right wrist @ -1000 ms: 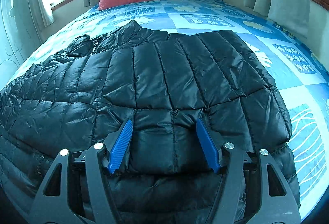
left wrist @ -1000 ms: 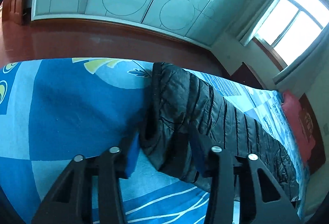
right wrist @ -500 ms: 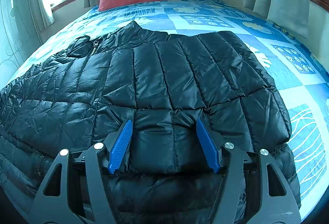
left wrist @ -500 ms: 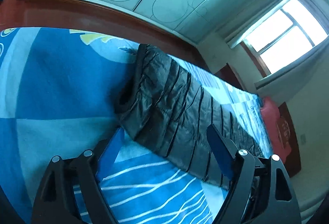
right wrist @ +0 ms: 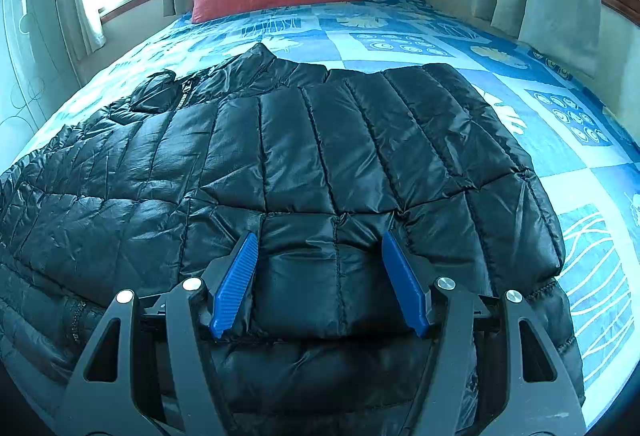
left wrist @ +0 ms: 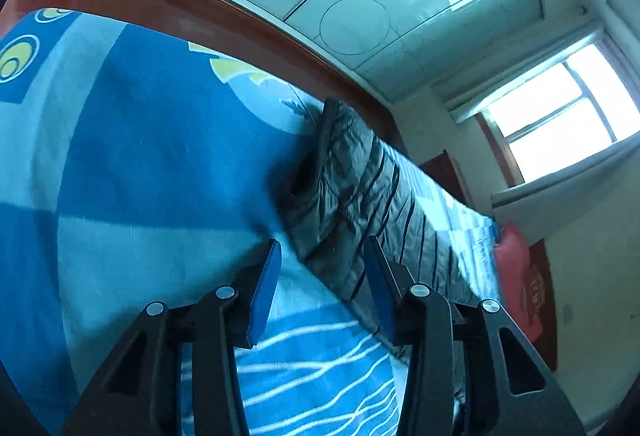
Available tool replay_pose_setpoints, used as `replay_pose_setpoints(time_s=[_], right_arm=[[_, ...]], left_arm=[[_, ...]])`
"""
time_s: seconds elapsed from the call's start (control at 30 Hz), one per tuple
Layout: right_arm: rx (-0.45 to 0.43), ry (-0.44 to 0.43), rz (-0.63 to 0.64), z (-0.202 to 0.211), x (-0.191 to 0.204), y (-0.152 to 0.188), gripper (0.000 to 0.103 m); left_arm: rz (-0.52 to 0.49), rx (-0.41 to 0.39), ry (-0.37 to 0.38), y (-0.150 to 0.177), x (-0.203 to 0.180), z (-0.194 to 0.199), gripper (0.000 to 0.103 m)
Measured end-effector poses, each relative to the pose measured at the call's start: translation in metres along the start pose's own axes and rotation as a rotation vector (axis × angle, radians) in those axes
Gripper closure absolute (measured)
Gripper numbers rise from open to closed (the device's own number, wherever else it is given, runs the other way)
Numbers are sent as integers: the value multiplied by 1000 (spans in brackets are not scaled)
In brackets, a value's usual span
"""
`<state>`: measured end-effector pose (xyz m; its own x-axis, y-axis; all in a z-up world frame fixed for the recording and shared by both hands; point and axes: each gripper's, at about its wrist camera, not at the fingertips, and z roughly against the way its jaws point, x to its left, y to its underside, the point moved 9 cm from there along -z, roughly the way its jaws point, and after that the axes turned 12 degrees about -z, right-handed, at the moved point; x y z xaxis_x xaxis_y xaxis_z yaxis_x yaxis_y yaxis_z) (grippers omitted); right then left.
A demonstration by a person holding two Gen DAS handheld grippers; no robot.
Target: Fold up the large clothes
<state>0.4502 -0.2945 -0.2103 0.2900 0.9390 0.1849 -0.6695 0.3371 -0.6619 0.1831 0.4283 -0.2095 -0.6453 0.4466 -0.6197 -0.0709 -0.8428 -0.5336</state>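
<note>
Left wrist view: my left gripper (left wrist: 324, 256) is closing around the jacket (left wrist: 360, 196) sleeve's edge, seemingly not yet pinching; I should bite deeper before lifting.

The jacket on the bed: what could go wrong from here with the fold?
1. The left gripper is closing around the sleeve end; its puffy, slick fabric may slip out or be caught only partly.
2. The right gripper straddles a bulge of the jacket hem; the pads may pinch only the top layer, so the fold drags unevenly.
</note>
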Motion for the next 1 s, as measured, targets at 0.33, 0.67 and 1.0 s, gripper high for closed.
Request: replay_pose_setpoints(time_s=[0.33, 0.67, 1.0], right_arm=[[-4, 4, 2, 1, 1, 0, 39], [-5, 1, -1, 1, 0, 0, 39], [-8, 0, -3, 1, 1, -1, 39]], left_arm=[[-16, 7, -17, -10, 0, -23, 94], [84, 53, 100, 19, -23, -4, 62], [110, 18, 97, 33, -28, 14, 44]])
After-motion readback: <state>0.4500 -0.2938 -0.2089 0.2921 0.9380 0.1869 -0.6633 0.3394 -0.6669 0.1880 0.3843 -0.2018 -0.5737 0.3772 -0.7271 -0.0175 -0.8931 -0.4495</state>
